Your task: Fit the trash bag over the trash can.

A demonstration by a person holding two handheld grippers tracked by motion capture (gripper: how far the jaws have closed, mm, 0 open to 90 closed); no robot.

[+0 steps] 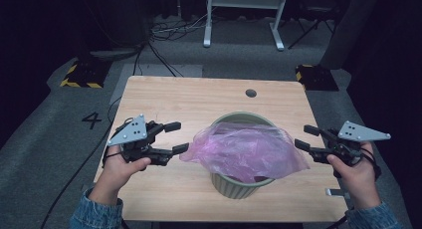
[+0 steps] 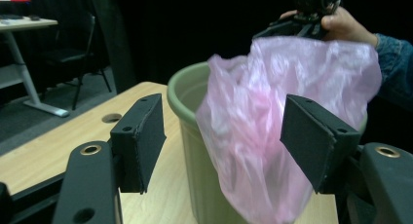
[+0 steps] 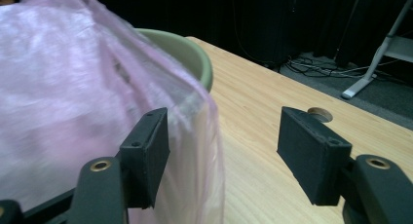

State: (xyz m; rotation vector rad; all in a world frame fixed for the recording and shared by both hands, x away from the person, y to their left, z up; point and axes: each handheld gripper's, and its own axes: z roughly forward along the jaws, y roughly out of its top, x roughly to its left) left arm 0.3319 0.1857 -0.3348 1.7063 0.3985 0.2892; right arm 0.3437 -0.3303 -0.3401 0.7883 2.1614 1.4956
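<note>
A pale green bin (image 1: pixel 239 186) stands near the front middle of the wooden table (image 1: pixel 199 97). A crumpled pink plastic bag (image 1: pixel 246 152) lies loosely over its mouth and hangs past the rim on both sides. My left gripper (image 1: pixel 176 137) is open just left of the bag's left edge. My right gripper (image 1: pixel 306 138) is open just right of the bag. In the left gripper view the bag (image 2: pixel 272 117) and the bin (image 2: pixel 195 131) sit between and beyond the jaws. The right gripper view has the bag (image 3: pixel 83 97) draped over the bin rim (image 3: pixel 187 51).
A round cable hole (image 1: pixel 251 93) sits near the table's far edge. Beyond the table, cables (image 1: pixel 164 30) run across the grey floor toward a white desk frame (image 1: pixel 244 15). Yellow-black striped blocks (image 1: pixel 82 74) stand on the floor on both sides.
</note>
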